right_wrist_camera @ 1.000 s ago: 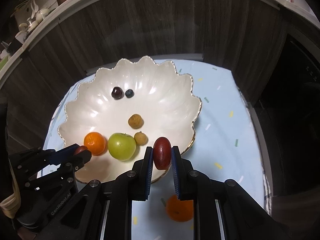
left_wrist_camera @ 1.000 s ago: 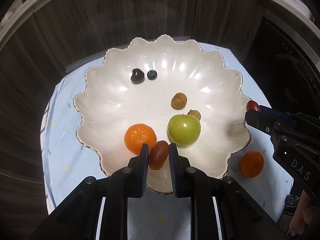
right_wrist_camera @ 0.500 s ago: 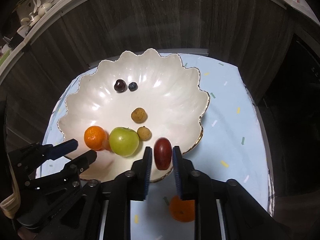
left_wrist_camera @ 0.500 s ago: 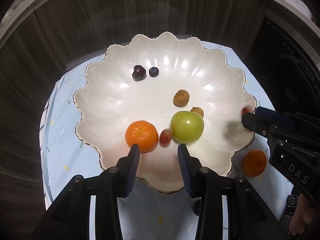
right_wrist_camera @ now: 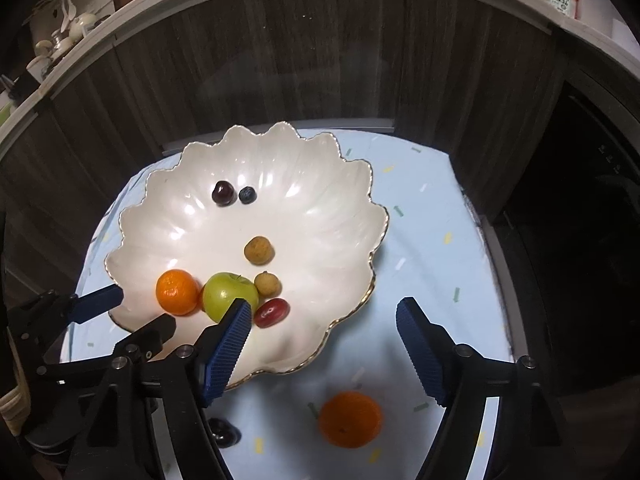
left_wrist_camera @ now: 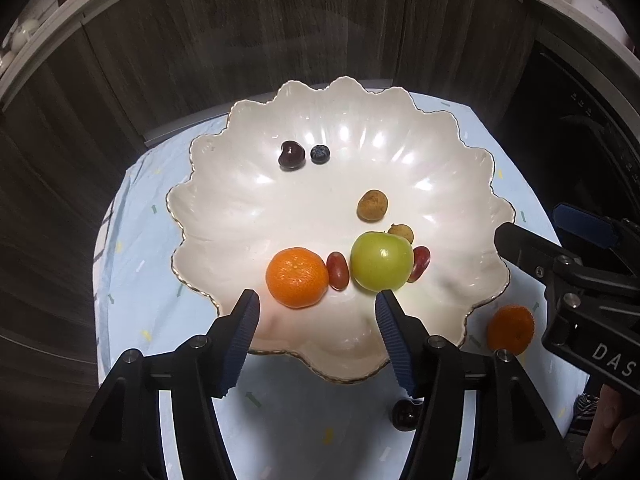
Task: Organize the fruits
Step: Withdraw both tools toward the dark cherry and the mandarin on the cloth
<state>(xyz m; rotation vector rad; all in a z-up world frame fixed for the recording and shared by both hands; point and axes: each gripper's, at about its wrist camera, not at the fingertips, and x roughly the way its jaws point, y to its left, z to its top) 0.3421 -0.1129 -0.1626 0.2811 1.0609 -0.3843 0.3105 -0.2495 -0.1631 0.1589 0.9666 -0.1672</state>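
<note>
While both grippers' jaws gape wide (nothing held), tangerine (right_wrist_camera: 350, 419) beside scalloped bowl (right_wrist_camera: 344, 316) rim, open cloth (right_wrist_camera: 432, 240) rightward

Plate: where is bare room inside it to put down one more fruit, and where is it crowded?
In the scalloped plate, the right half past the two brown fruits is bare, and so is the left wall below the cherry. The near side is crowded: mandarin, green apple and two red grapes lie close together.
</note>
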